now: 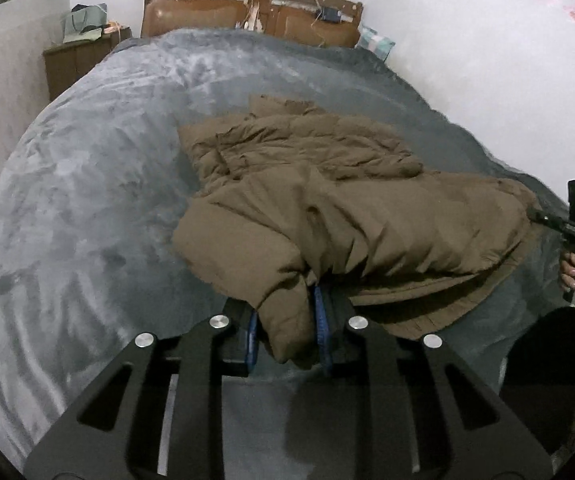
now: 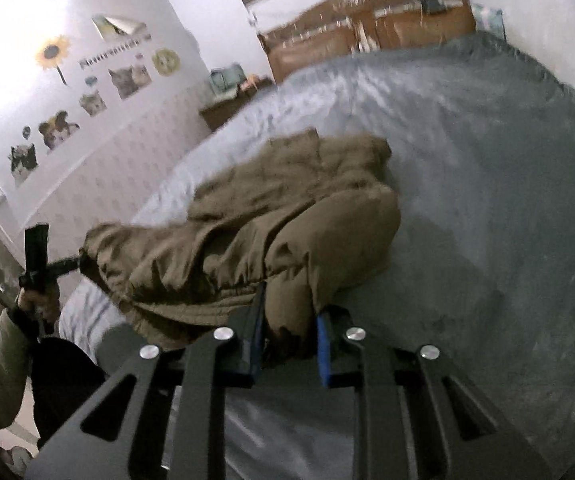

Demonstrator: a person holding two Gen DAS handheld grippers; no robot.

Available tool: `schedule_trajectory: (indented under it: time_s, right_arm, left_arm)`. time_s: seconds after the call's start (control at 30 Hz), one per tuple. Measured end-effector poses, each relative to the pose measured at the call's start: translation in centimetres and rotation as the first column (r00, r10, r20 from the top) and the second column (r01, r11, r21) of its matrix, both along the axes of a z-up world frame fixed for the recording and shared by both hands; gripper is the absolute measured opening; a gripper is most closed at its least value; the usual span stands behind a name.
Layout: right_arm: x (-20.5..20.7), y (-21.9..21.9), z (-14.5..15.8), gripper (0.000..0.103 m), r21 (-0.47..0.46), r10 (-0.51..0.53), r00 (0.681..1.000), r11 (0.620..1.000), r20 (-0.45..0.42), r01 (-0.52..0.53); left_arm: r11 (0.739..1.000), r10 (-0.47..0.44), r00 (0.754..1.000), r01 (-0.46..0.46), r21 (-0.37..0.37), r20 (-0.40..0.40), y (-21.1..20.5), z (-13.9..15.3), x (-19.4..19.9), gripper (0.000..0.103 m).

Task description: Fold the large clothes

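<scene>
A large brown padded jacket (image 1: 327,200) lies crumpled on the grey bed (image 1: 87,200); it also shows in the right wrist view (image 2: 271,224). My left gripper (image 1: 287,320) is shut on a bunched corner of the jacket at its near hem, held between the blue pads (image 1: 321,320). My right gripper (image 2: 289,340) is shut on the other near corner of the jacket, between its blue pads (image 2: 323,348). Each gripper shows at the edge of the other's view, the right one (image 1: 567,224) at the jacket's right end and the left one (image 2: 47,268) at its left end.
The grey blanket (image 2: 487,200) covers the whole bed. A wooden headboard (image 1: 247,8) stands at the far end against the wall. A brown nightstand (image 1: 75,64) with a bag stands at the far left. A white wall (image 1: 487,60) runs along the bed's right side.
</scene>
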State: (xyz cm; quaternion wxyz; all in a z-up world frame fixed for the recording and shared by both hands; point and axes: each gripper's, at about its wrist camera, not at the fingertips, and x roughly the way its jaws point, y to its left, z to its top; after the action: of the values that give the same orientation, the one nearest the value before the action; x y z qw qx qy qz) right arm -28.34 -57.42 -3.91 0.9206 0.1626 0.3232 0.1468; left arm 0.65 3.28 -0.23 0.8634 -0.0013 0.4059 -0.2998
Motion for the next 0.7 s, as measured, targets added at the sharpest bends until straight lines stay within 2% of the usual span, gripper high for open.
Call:
schedule_trajectory:
  time_s: [0.2,0.27,0.4,0.5,0.63,0.7]
  right_arm:
    - [-2.9,-0.4,3.5,0.020,0.047,-0.009,0.988,0.999,0.156,0.002]
    - [-3.9,-1.1,4.5,0.020,0.106,-0.012,0.980,0.994,0.197,-0.009]
    - [-5.0,-2.0,5.6,0.020,0.192,-0.031,0.971,0.981,0.237,-0.015]
    - [-5.8,-2.3,6.3,0.020,0.216,-0.046,0.965,0.976,0.257,-0.011]
    - [-5.7,-2.1,6.7,0.020,0.216,-0.073,0.961,0.976,0.265,0.015]
    - [-4.7,-2.1,6.9,0.020,0.205,-0.091,0.961,0.978,0.260,0.037]
  left_arm:
    - [0.993,0.062,0.995,-0.054,-0.102,0.082,4.5,3.9,-5.0,0.021]
    - [0.986,0.080,0.992,-0.065,-0.152,0.095,6.6,4.9,-6.1,0.021]
    - [0.975,0.078,0.991,-0.054,-0.215,0.107,7.8,6.3,-8.2,0.021]
    - [0.971,0.083,0.991,-0.056,-0.231,0.109,7.6,5.9,-9.4,0.021]
    - [0.972,0.097,0.988,-0.068,-0.224,0.119,8.4,6.1,-7.7,0.021]
    - [0.973,0.105,0.987,-0.078,-0.215,0.118,6.7,5.5,-7.2,0.021]
